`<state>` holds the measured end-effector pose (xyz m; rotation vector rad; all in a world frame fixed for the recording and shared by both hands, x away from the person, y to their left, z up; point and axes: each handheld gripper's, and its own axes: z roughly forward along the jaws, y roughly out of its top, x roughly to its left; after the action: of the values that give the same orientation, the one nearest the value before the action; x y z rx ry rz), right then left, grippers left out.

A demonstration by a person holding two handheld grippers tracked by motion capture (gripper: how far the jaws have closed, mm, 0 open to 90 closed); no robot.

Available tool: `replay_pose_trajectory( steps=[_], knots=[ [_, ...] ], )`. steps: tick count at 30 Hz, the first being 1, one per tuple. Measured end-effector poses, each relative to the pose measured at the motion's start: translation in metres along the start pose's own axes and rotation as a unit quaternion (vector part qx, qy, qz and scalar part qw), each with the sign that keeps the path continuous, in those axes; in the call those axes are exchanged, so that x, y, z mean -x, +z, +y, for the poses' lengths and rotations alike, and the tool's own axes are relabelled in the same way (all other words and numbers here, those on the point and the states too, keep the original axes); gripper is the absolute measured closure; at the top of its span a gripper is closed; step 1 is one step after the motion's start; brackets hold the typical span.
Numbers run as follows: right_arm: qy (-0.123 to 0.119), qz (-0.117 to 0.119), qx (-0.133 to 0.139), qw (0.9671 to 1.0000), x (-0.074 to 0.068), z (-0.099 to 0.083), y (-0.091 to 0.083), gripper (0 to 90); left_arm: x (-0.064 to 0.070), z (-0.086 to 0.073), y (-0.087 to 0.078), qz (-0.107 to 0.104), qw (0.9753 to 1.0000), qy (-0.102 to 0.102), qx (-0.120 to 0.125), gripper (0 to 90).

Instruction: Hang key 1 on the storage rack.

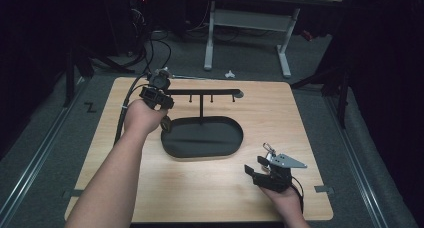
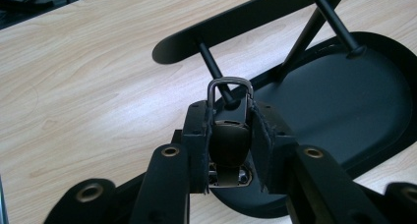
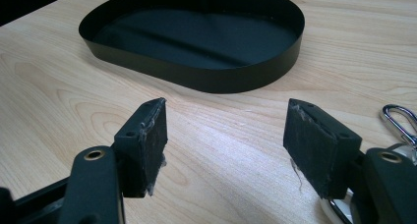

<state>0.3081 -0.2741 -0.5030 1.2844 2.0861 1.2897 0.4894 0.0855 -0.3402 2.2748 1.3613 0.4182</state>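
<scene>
I start with the worktop [image 1: 150, 198], a pale wooden board, and on it the stand: a black oval tray [image 1: 202, 137] with a thin post rising to a crossbar [image 1: 205, 92] that carries short pegs pointing down. The tray sits near the middle of the worktop, the crossbar above its far edge.

My left gripper [image 1: 156, 95] is up at the left end of that crossbar. In the left gripper view its jaws are pressed together on a small dark key fob [image 2: 229, 144] with a metal loop [image 2: 230, 81] at its top, and the loop stands just beside the nearest peg [image 2: 212, 67], seemingly right against it. I cannot tell whether the loop has caught the peg yet.

My right gripper [image 1: 265, 169] rests low near the right front corner of the worktop, jaws well apart and holding nothing. Just beside it lies a small silver clip [image 3: 399, 122] on the wood.

I judge the step in hand to be hanging the fob on the left peg. The next move calls for a fine nudge to thread the loop over the peg's tip, then letting the jaws part only once the fob hangs by its own weight.
</scene>
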Motion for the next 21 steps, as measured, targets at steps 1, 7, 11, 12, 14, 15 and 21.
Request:
replay_pose_trajectory(
  steps=[1, 7, 11, 12, 14, 15, 21],
  knots=[
    [0.000, 0.000, 0.000, 1.0000, 0.0000, 0.0000, -0.0001, 33.1, 0.0004, 0.0007, 0.0007, 0.001, 1.0000, 0.001, 0.000, 70.3],
    [0.001, 0.000, 0.000, 1.0000, 0.0008, -0.0001, -0.0004, 33.1, 0.0007, 0.0026, 0.0041, 0.006, 1.0000, -0.004, -0.002, 70.2],
    [0.001, 0.000, 0.000, 1.0000, 0.0005, -0.0002, -0.0005, 33.2, 0.0007, 0.0025, 0.0051, 0.006, 1.0000, -0.003, -0.003, 70.1],
    [0.000, 0.000, 0.000, 1.0000, 0.0006, -0.0002, -0.0004, 33.2, 0.0009, 0.0025, 0.0055, 0.006, 1.0000, -0.003, -0.003, 70.1],
    [0.000, 0.001, 0.000, 1.0000, 0.0006, -0.0002, -0.0003, 33.2, 0.0009, 0.0024, 0.0063, 0.007, 1.0000, -0.003, -0.003, 70.1],
    [0.000, 0.001, 0.000, 1.0000, 0.0005, -0.0003, -0.0001, 33.2, 0.0007, 0.0022, 0.0066, 0.006, 1.0000, -0.004, -0.003, 70.1],
    [0.001, 0.001, -0.001, 1.0000, 0.0003, -0.0005, -0.0001, 33.2, -0.0008, 0.0023, 0.0087, 0.005, 1.0000, -0.005, 0.000, 70.0]
  ],
)
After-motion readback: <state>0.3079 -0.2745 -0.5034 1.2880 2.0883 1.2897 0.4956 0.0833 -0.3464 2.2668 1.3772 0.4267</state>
